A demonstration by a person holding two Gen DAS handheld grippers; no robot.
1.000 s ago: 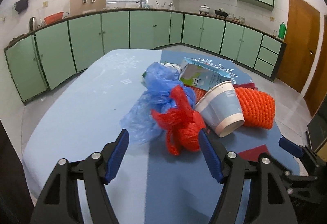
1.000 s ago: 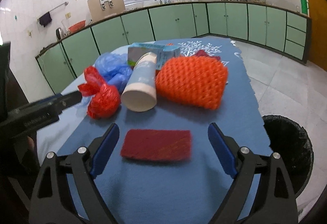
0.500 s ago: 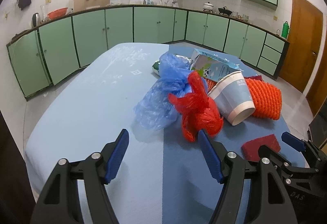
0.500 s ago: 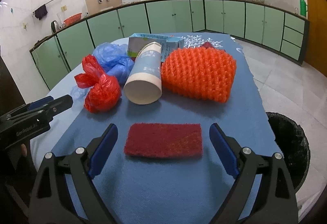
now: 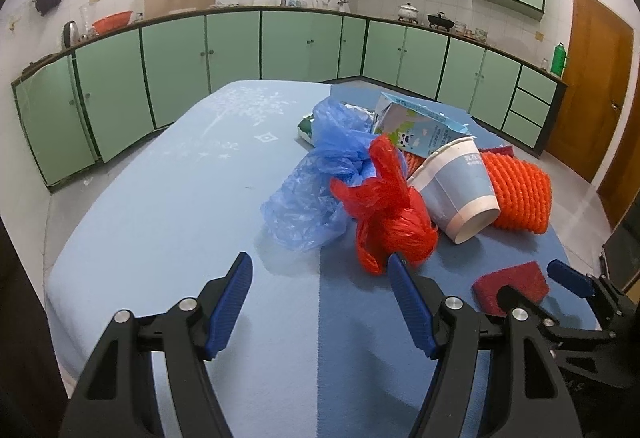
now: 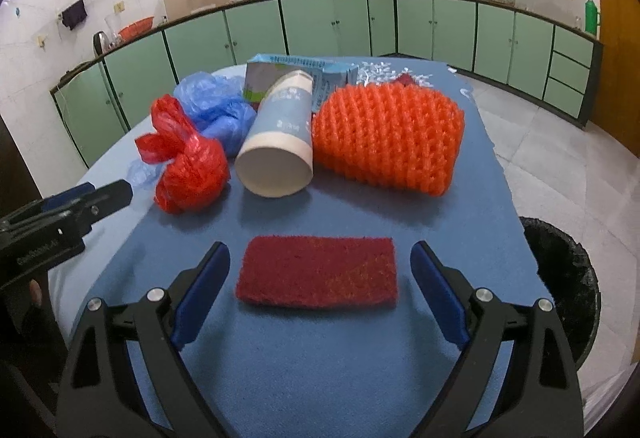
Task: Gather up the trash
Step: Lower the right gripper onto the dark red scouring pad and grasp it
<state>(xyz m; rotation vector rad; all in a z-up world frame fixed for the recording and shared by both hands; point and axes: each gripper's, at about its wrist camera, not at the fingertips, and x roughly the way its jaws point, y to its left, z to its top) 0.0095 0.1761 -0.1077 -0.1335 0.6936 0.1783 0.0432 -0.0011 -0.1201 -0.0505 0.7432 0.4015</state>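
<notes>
Trash lies in a heap on the blue table: a red plastic bag (image 5: 390, 222) (image 6: 188, 166), a blue plastic bag (image 5: 320, 178) (image 6: 216, 110), a paper cup (image 5: 456, 190) (image 6: 280, 146) on its side, a milk carton (image 5: 420, 126) (image 6: 296, 70), an orange foam net (image 5: 516, 186) (image 6: 388, 134) and a dark red scouring pad (image 5: 510, 284) (image 6: 318, 272). My left gripper (image 5: 320, 298) is open and empty, just short of the red bag. My right gripper (image 6: 320, 290) is open, its fingers on either side of the scouring pad, not touching it.
A black trash bin (image 6: 564, 278) stands on the floor to the right of the table (image 6: 320, 378). Green kitchen cabinets (image 5: 240, 50) line the walls behind. A wooden door (image 5: 592, 78) is at the right. My left gripper shows at the left edge of the right wrist view (image 6: 86, 194).
My left gripper has pulled back and to the left from the red bag. My right gripper has moved forward over the scouring pad, which now lies between its fingers.
</notes>
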